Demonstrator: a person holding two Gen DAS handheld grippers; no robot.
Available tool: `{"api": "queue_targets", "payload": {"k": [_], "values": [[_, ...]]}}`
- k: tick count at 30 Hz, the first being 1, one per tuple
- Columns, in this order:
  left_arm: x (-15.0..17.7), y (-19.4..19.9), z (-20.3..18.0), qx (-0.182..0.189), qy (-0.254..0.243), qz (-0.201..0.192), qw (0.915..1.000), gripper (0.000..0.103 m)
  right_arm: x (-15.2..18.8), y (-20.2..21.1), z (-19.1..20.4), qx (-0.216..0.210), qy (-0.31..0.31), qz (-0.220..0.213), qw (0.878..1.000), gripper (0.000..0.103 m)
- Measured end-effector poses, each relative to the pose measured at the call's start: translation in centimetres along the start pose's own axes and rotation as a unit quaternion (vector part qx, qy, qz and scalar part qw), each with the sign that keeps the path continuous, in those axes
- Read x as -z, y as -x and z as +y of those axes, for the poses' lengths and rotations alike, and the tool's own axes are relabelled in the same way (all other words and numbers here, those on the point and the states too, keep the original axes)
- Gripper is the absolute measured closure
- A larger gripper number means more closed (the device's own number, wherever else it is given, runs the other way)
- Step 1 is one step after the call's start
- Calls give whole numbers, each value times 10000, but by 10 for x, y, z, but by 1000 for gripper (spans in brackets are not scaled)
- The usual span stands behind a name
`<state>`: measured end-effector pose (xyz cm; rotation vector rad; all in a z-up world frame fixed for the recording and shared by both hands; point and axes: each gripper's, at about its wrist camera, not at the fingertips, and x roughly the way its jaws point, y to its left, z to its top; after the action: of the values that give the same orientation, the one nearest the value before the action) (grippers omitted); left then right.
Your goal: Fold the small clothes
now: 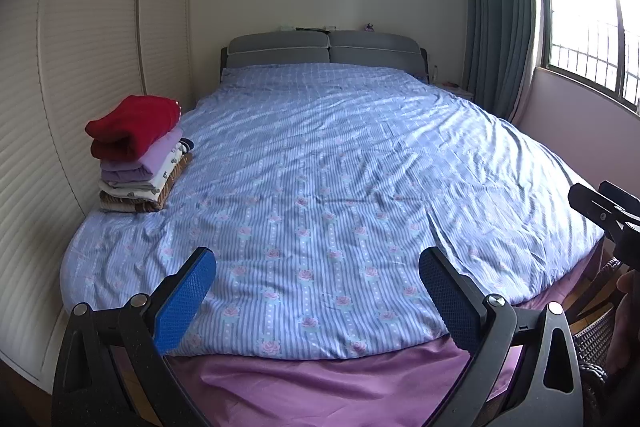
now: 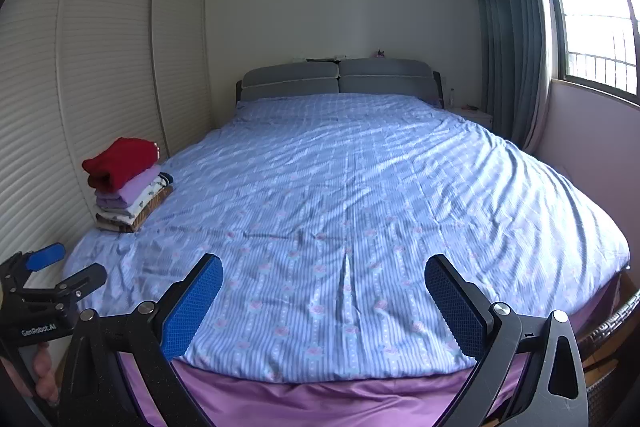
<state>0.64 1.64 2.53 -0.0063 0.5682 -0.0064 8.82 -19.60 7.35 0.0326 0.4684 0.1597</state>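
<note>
Left wrist view, as I see it from my station:
- My left gripper (image 1: 318, 267), black frame with blue textured pads, fingers spread wide with nothing between them, held above the foot of the bed
- Blue-and-white striped duvet with pink flower print (image 1: 340, 155), covering the bed, wrinkled, bare in the middle
- Purple sheet (image 1: 320, 383), showing below the duvet's near edge
- Stack of folded small clothes (image 1: 138, 155), on the duvet's left edge beside the cream slatted wardrobe doors (image 1: 92, 67); a red knitted piece on top, then lilac, white printed and brown striped layers
- Grey padded headboard (image 1: 324, 49) against the far wall
- Grey-green curtain (image 1: 496, 19) and barred window (image 1: 592, 23), on the right
- Part of my right gripper (image 1: 604, 207), at the right edge; from here I cannot tell how its fingers stand

Right wrist view:
- My right gripper (image 2: 324, 267), same build, fingers spread wide and holding nothing, above the foot of the bed
- The folded stack (image 2: 126, 185), well apart from both grippers, at far left
- My left gripper (image 2: 52, 267), at the lower left edge, fingers apart, with a hand (image 2: 44, 375) on its grip
- Woven dark wicker piece (image 2: 612, 319), at the right edge, just beside the bed
</note>
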Motion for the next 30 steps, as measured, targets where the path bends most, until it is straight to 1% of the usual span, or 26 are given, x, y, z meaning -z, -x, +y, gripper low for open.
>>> {"api": "queue_targets", "payload": {"k": [30], "values": [[-3, 2, 3, -81, 5, 12, 10000, 0, 3, 1, 3, 5, 5, 9, 10000, 1]]}}
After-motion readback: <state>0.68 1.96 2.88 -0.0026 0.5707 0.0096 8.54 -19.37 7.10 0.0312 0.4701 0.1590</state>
